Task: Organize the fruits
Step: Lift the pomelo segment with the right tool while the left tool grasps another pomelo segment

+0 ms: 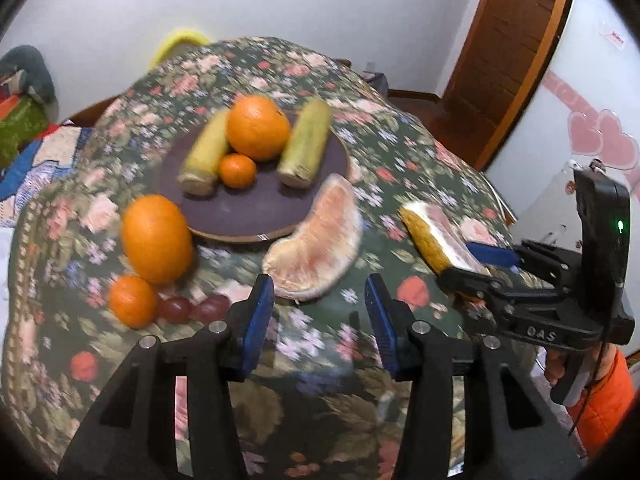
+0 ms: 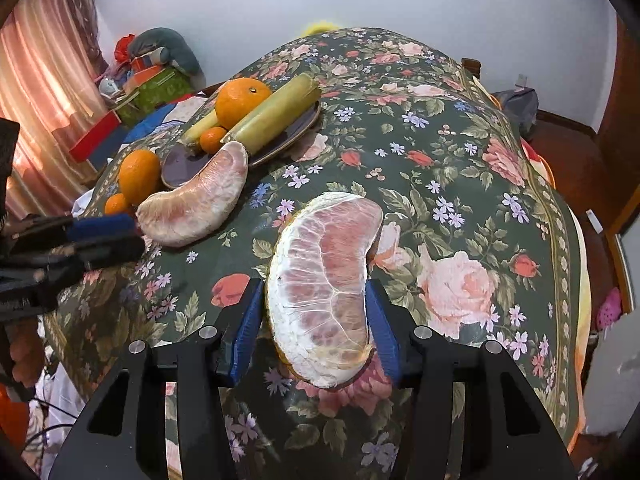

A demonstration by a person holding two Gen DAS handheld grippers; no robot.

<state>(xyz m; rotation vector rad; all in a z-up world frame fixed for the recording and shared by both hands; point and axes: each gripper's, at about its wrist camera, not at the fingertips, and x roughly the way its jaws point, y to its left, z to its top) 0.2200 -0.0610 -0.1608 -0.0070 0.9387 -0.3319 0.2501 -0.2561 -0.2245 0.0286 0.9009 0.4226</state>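
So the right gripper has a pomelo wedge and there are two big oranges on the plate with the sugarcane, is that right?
Not quite: the plate holds one big orange and one small orange between the sugarcane pieces; the other big orange lies on the tablecloth, as the left wrist view shows. The right gripper does hold a pomelo wedge.

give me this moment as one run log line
task: organize fruits | right gripper: shut on pomelo wedge | left gripper: open, empty | plate: two oranges, two cane pieces | second wedge: on tablecloth
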